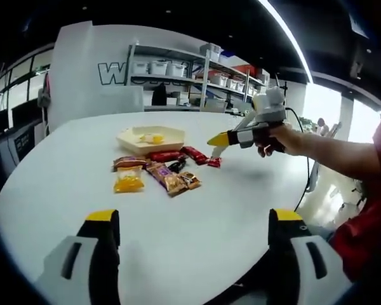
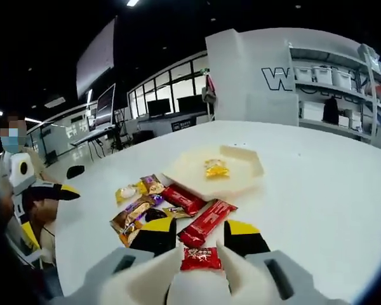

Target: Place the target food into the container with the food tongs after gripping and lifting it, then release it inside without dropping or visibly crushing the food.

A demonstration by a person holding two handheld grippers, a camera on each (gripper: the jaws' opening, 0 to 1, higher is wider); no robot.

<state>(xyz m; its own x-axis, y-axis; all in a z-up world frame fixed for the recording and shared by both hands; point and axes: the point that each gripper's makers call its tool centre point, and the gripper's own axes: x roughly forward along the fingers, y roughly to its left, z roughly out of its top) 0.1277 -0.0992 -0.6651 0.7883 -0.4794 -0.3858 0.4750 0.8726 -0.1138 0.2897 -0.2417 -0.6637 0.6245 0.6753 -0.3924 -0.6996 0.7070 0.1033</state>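
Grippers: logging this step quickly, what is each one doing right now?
Left gripper: open, jaws wide apart over the white table, holding nothing.
Right gripper: open, its jaws straddling a small red packet.
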